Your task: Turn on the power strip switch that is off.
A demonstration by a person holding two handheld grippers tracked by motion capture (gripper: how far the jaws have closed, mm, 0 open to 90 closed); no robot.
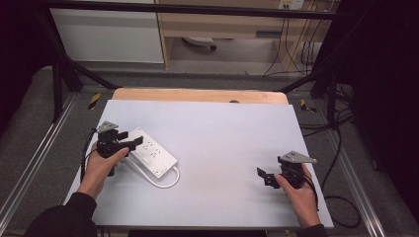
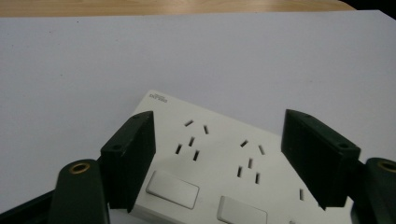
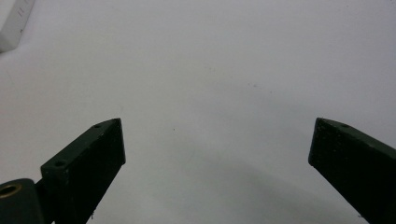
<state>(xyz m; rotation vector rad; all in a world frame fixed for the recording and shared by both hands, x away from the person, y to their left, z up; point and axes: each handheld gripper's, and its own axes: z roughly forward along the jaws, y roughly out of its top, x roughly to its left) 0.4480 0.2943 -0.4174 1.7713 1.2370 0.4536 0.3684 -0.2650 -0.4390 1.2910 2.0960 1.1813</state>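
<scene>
Hands come in from the bottom edge of the high view, each holding tongs over a pale worktop. Left tongs hang at the near-left end of a white power strip, which lies on the worktop's left side with its white cord looping beside it. Right tongs sit well apart from the strip, low over bare worktop at the right, pointing left.

Left gripper view: the jaws stand wide apart, one over each long side of the strip, not touching it. Sockets and two grey switches show between them.

Right gripper view: jaws spread wide over bare worktop; a corner of the strip shows at top left.
</scene>
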